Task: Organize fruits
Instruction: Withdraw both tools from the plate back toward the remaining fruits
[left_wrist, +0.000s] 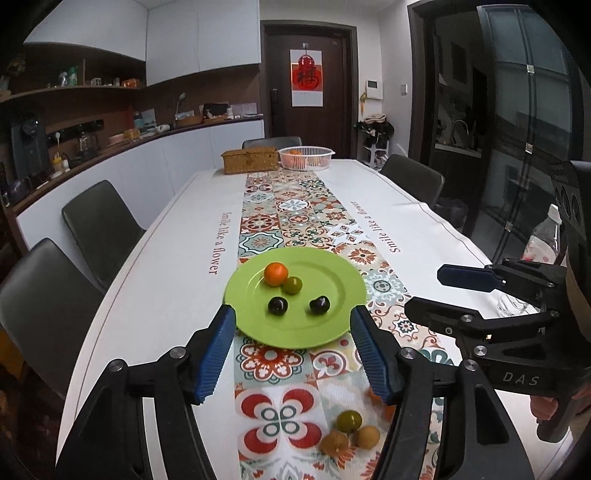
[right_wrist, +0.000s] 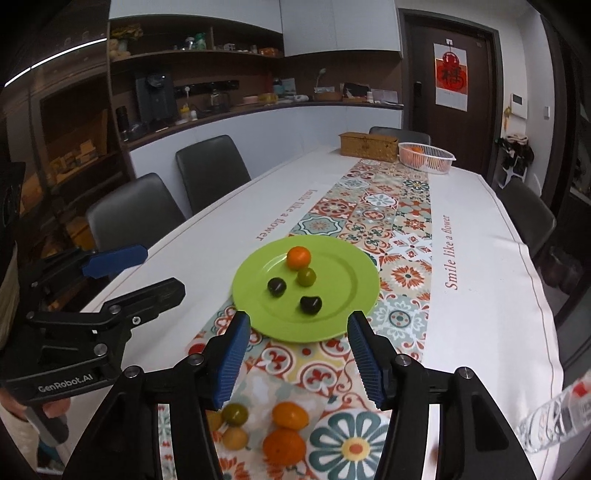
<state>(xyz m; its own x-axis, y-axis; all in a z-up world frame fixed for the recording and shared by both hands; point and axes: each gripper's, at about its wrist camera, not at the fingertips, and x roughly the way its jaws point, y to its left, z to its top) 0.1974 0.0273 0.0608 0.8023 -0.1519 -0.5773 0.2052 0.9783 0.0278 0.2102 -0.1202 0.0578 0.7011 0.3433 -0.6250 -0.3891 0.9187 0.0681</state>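
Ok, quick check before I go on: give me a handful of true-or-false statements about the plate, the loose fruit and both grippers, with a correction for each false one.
1. The green plate holds four fruits. True.
2. The left gripper is shut on a fruit. False: its jaws are spread, holding nothing.
3. The orange fruit on the plate touches the green fruit. True.
4. All fruit is already on the plate. False: loose fruits lie on the patterned runner near the grippers.
5. The right gripper is open. True.
6. The white basket at the far end is empty. False: something orange shows inside.
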